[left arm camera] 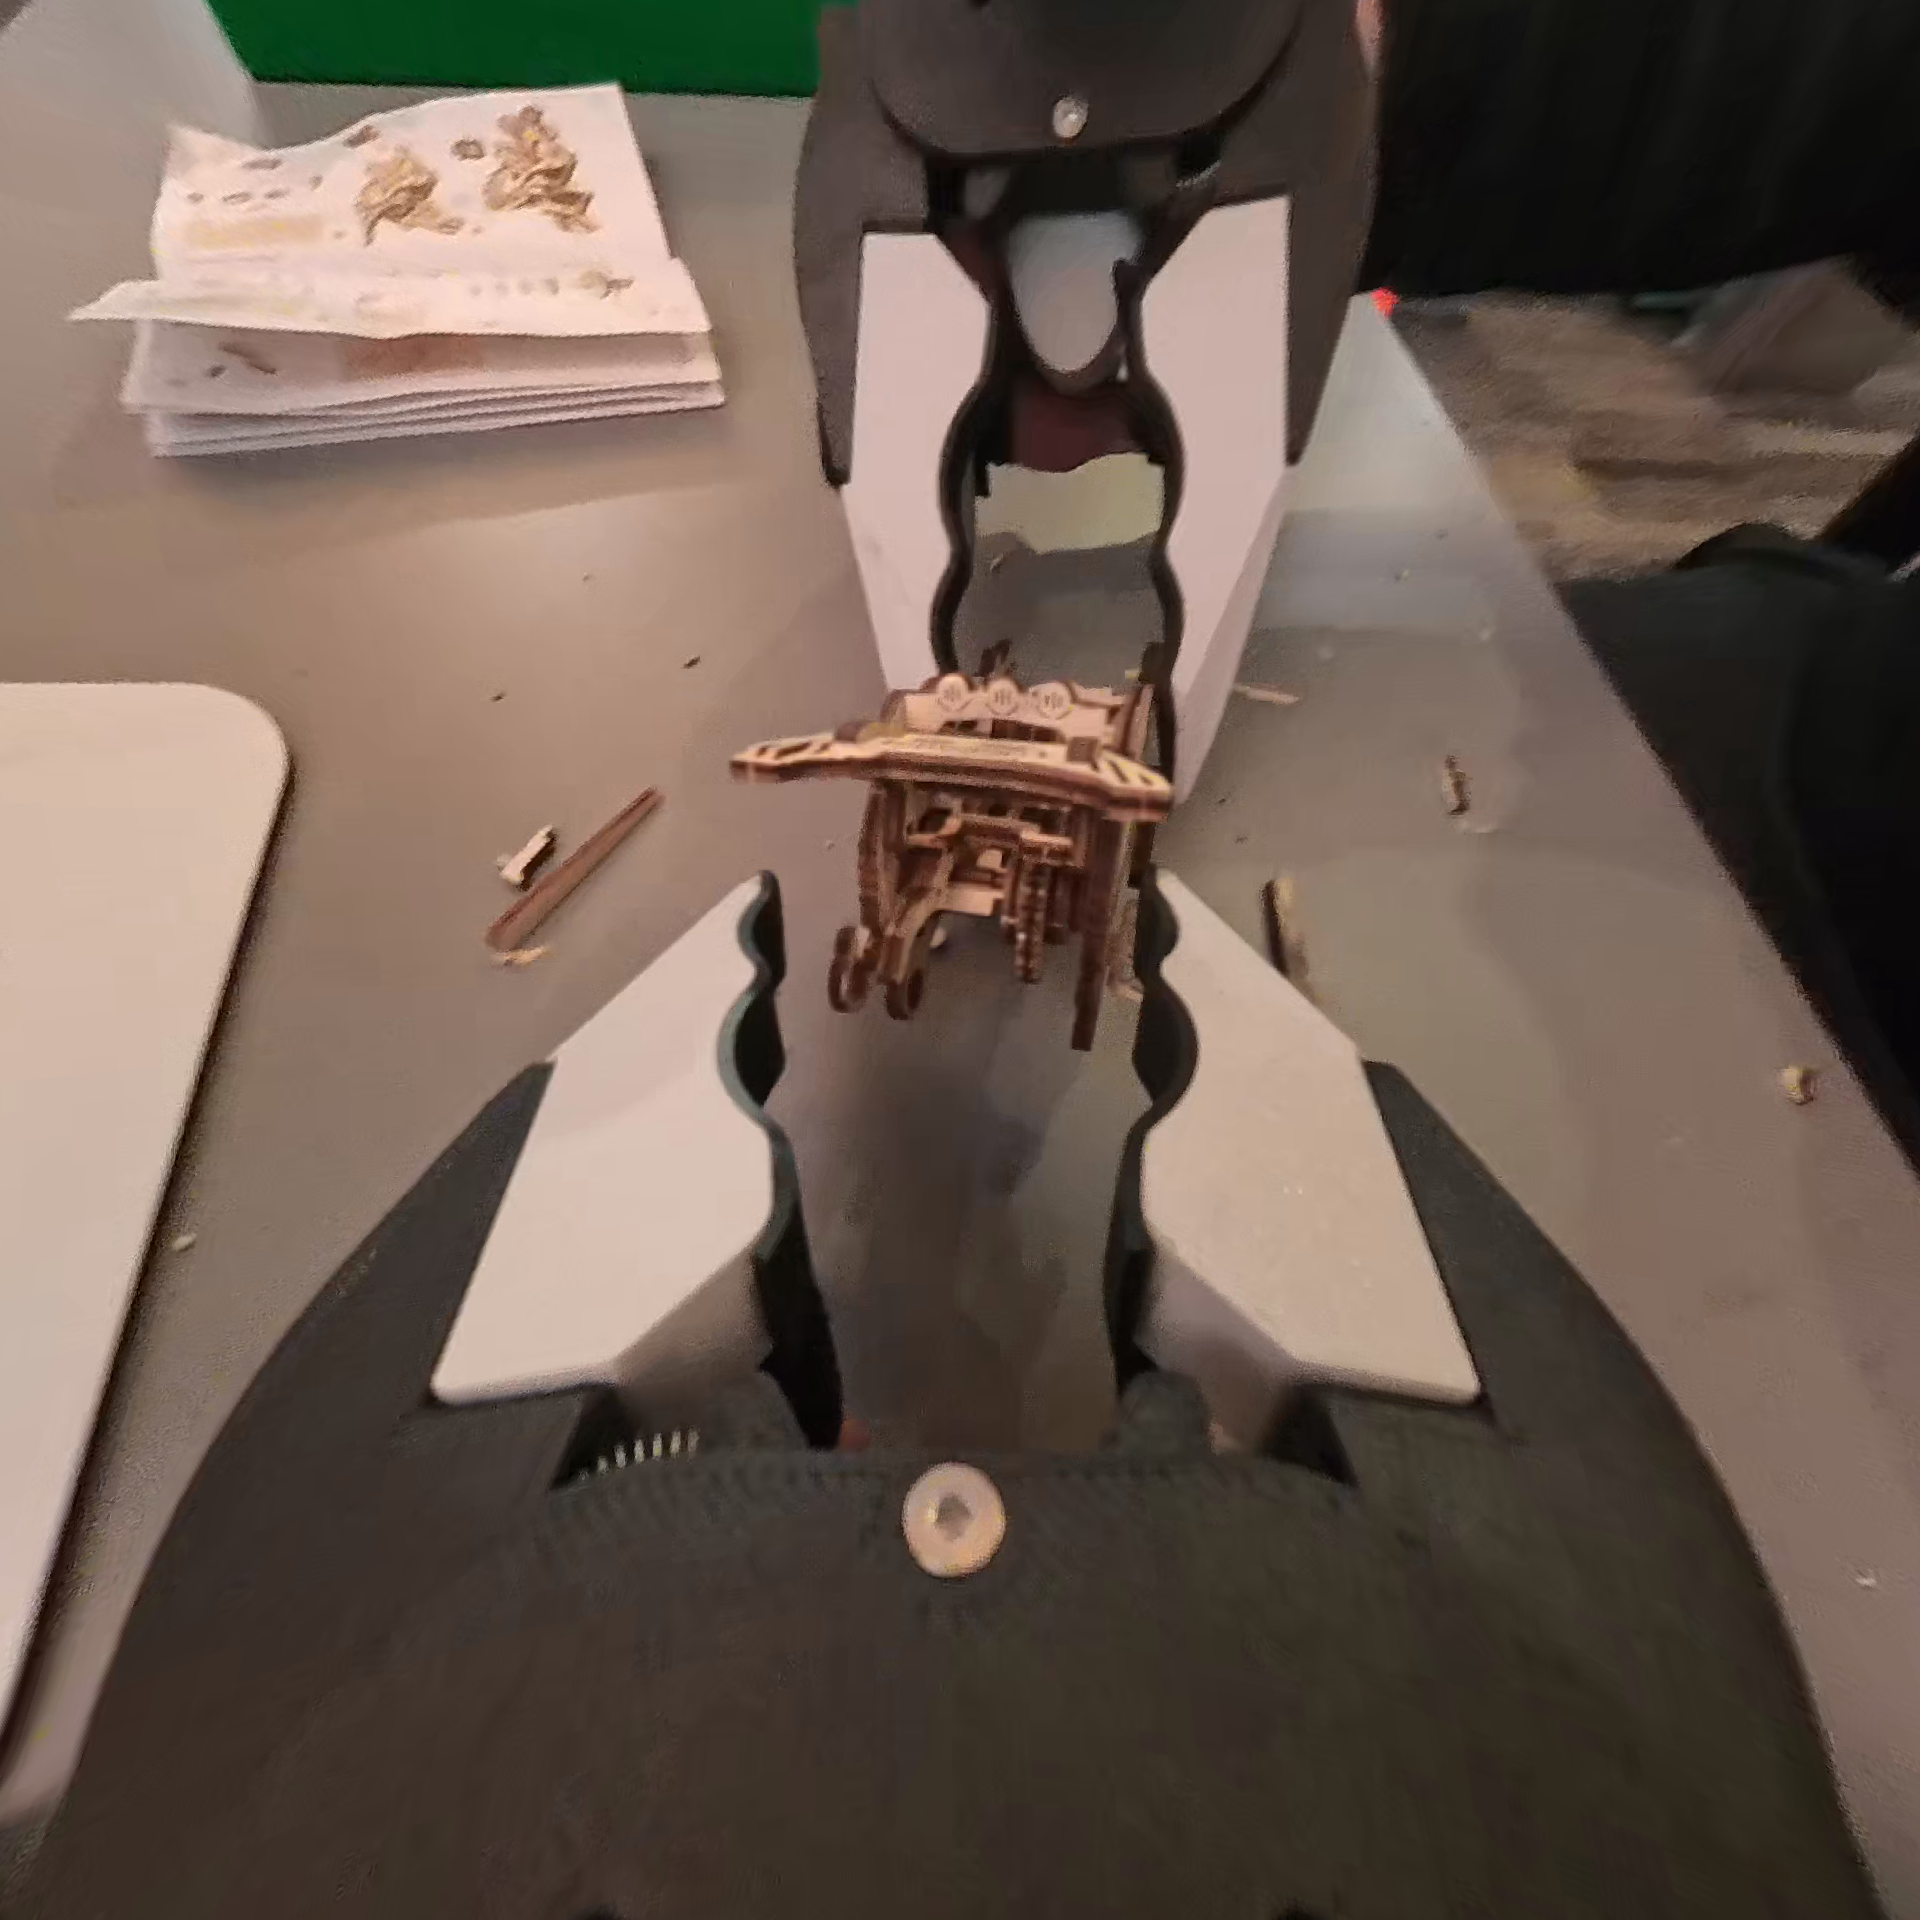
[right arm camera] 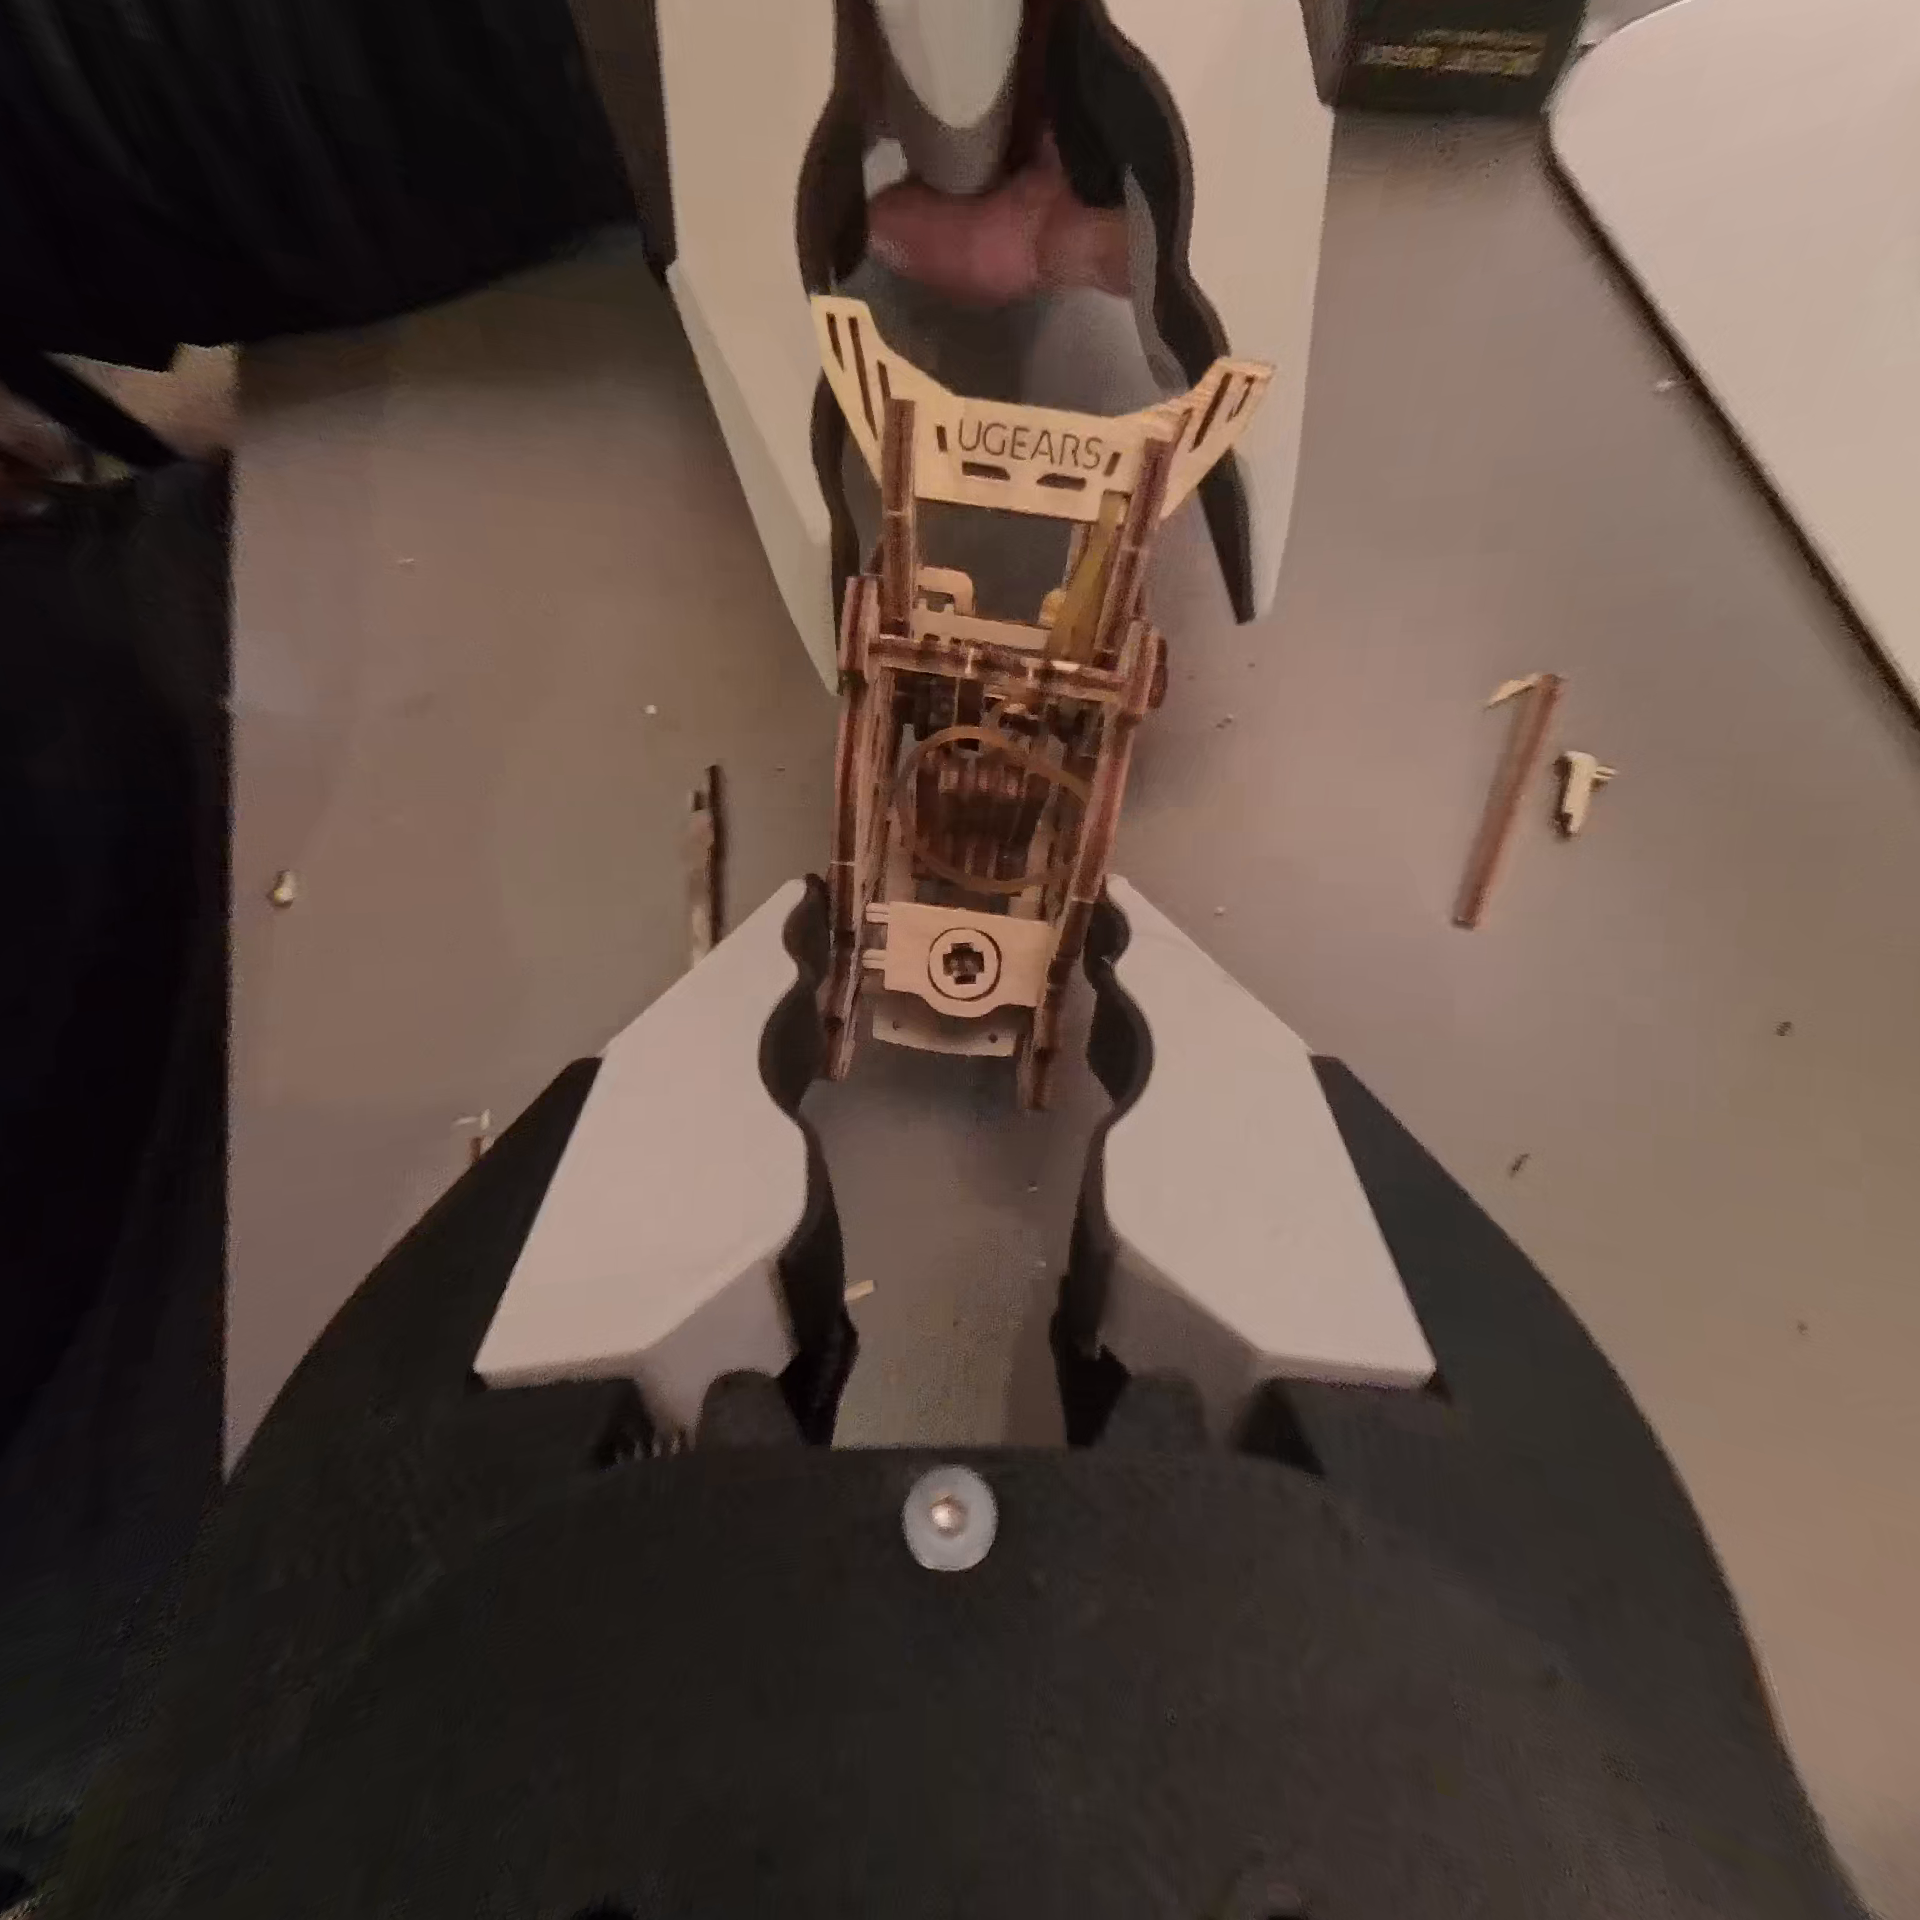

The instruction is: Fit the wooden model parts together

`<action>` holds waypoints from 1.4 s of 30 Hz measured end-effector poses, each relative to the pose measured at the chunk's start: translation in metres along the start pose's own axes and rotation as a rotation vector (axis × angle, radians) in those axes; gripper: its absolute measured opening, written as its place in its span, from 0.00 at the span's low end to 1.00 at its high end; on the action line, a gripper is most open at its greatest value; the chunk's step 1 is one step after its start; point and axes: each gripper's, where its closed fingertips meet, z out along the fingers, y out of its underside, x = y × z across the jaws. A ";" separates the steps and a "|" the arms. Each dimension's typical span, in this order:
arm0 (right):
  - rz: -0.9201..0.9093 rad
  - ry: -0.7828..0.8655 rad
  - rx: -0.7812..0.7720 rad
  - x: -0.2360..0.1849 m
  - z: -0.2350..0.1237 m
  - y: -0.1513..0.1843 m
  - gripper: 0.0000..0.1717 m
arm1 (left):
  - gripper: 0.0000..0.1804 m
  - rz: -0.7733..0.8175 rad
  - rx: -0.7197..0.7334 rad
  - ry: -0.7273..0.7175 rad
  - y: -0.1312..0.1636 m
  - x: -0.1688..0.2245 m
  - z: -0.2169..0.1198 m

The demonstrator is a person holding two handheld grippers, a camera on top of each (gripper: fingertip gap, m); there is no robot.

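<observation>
A partly built wooden model, a narrow frame with gears inside and a winged plate at its far end, is held above the grey table. My right gripper is shut on the model's near end, with both pads pressed on its side plates. In the left wrist view the model sits just ahead of my left gripper. That gripper is open, with a clear gap between its left pad and the model. The right gripper grips the model's far end there. The open left gripper flanks the winged end.
A folded instruction booklet lies at the back left and a white board at the left. A wooden strip and a small piece lie beside the model. Scraps dot the table. Its edge runs along the right.
</observation>
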 end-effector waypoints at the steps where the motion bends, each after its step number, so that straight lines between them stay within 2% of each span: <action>1: -0.003 -0.008 -0.002 -0.002 -0.002 0.000 0.27 | 0.34 -0.004 0.015 0.011 -0.004 0.003 0.001; 3: -0.019 -0.022 -0.034 -0.005 -0.005 0.003 0.27 | 0.25 -0.021 0.042 0.063 -0.009 0.012 0.005; 7: -0.030 0.050 -0.035 0.001 -0.018 -0.001 0.29 | 0.25 -0.017 0.090 0.026 -0.019 0.010 0.007; 11: -0.033 0.212 0.050 0.009 -0.054 -0.017 0.48 | 0.25 0.073 0.220 -0.090 -0.045 0.005 -0.006; 16: 0.009 0.323 0.250 -0.002 -0.102 -0.035 0.46 | 0.25 0.269 0.387 -0.222 -0.088 0.018 -0.020; 20: -0.037 0.363 0.326 -0.024 -0.125 -0.041 0.46 | 0.25 0.398 0.454 -0.297 -0.114 0.033 -0.024; 24: -0.071 0.392 0.386 -0.043 -0.143 -0.048 0.44 | 0.25 0.443 0.535 -0.286 -0.138 0.051 -0.026; 26: -0.077 0.395 0.436 -0.053 -0.154 -0.052 0.43 | 0.25 0.426 0.564 -0.247 -0.146 0.058 -0.026; 36: -0.083 0.522 0.610 -0.080 -0.183 -0.068 0.40 | 0.25 0.082 0.838 0.102 -0.181 0.070 -0.030; 42: 0.013 0.569 0.726 -0.085 -0.184 -0.073 0.42 | 0.25 -0.080 0.913 0.198 -0.187 0.076 -0.015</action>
